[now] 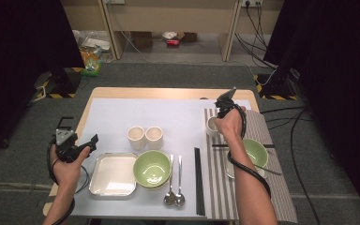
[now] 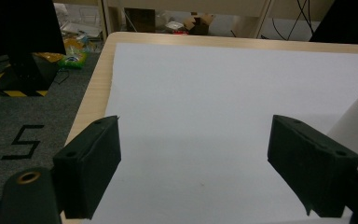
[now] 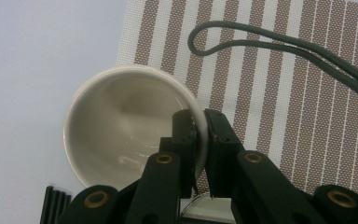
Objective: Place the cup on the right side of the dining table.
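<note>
Black jaws of the right gripper [image 3: 199,140] pinch the near rim of a white ceramic cup [image 3: 121,126], one jaw inside the wall and one outside, pressed tight on it. From that grip the cup's body lies to the left of the jaws in the right gripper view, its open mouth facing up toward the camera, so its axis runs upright and any lift would hang the cup from one side of its rim. The cup looks glazed, smooth and empty, with a faint sheen at the bottom. It sits at the left edge of the brown-and-white striped placemat [image 3: 307,93], partly over the pale table cover [image 3: 37,60]. In the high view the right gripper [image 1: 222,110] holds this cup [image 1: 211,126] at the mat's far left corner, beyond a green bowl [image 1: 255,152] that is also on the mat.

Farther left, the left gripper [image 1: 86,143] hovers with its jaws spread wide and nothing between them, near a square white plate [image 1: 112,173]. Two more white cups [image 1: 145,137] stand between the hands, with a second green bowl [image 1: 152,168], two spoons [image 1: 174,180] and black chopsticks [image 1: 198,180] nearer the person. The right hand is plainly the one nearer the held cup.
</note>
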Action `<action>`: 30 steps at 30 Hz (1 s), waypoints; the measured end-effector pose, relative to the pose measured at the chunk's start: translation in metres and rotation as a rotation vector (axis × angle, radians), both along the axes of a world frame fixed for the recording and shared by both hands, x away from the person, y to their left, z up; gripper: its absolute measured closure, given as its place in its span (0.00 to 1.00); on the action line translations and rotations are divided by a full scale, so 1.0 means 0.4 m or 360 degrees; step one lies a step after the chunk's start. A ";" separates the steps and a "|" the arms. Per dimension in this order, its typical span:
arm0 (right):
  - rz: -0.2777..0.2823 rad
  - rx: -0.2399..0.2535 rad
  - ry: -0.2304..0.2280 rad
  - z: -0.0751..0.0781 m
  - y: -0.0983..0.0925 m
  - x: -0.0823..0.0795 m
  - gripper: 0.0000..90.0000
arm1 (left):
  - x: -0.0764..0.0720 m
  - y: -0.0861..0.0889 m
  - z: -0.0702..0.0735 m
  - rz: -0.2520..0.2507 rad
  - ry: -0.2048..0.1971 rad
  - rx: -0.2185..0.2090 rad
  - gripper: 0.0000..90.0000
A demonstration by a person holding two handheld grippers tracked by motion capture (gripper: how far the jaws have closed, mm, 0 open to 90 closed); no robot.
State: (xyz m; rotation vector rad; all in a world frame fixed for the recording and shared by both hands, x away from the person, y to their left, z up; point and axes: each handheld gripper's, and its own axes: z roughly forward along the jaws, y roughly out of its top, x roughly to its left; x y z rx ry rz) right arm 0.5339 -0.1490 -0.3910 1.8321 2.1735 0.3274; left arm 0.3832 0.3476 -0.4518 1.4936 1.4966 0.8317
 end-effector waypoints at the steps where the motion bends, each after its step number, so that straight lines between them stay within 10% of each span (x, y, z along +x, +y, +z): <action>1: 0.0003 -0.0003 -0.0003 -0.001 -0.002 0.001 0.93 | 0.000 0.000 0.000 0.0000 0.0000 0.0001 0.18; 16: -0.0048 0.0020 0.0022 -0.022 -0.009 0.012 0.93 | 0.000 -0.002 -0.002 0.0000 0.0000 -0.0002 0.18; 30: -0.0024 0.0088 -0.0142 -0.011 -0.024 0.007 0.76 | 0.001 -0.004 -0.004 -0.0005 -0.0003 0.0004 0.18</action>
